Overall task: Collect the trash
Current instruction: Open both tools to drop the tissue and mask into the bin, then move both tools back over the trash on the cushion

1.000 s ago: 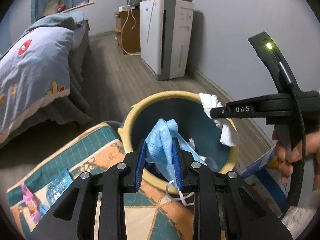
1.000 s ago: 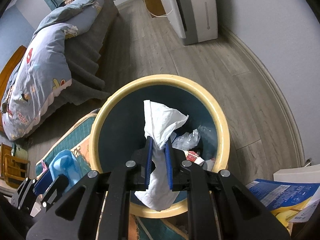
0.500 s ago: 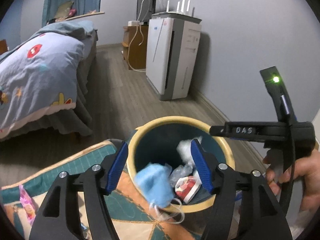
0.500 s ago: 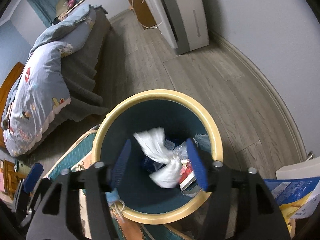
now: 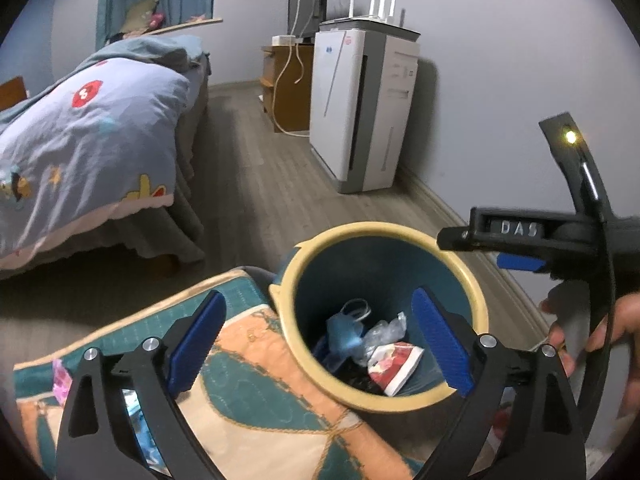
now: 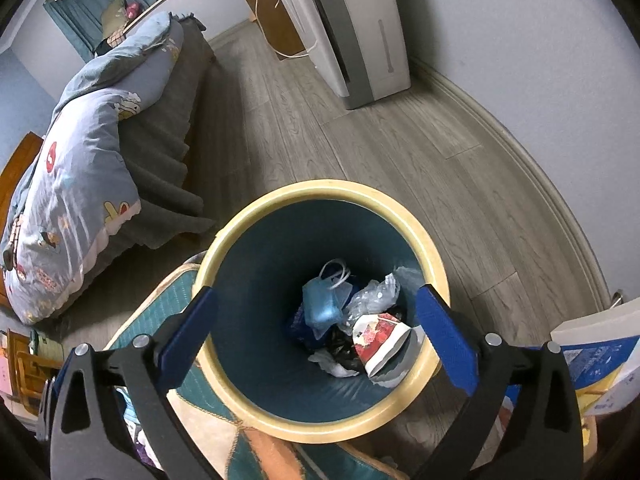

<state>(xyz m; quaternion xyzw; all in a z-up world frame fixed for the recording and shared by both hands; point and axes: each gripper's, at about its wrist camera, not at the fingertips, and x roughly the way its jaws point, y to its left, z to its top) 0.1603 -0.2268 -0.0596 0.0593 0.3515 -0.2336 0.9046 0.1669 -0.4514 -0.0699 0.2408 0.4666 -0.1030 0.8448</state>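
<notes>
A round bin [image 5: 478,312] with a cream rim and a dark teal inside stands on the floor, and both grippers hang over it. Its rim [image 6: 320,189] fills the right wrist view. At the bottom lie a blue face mask [image 5: 340,334] [image 6: 322,304], clear plastic [image 6: 372,296], a red-and-white wrapper [image 5: 394,362] [image 6: 376,338] and a bit of white tissue [image 6: 334,366]. My left gripper [image 5: 318,296] and right gripper [image 6: 317,293] have their jaws opening wide, with nothing between the blue pads. A hand [image 5: 592,332] grips the right tool's handle.
A teal and orange quilted mat [image 5: 248,360] touches the bin's near left side, with small pink and blue packets [image 5: 60,376] on it. A bed with a blue duvet [image 5: 88,140] stands left, a white air purifier [image 5: 360,112] by the wall, blue-and-yellow papers [image 6: 592,360] at right.
Both grippers went from shut to wide open. The blue mask dropped from the left one and the white tissue from the right one into the bin. The left gripper drew back slightly.
</notes>
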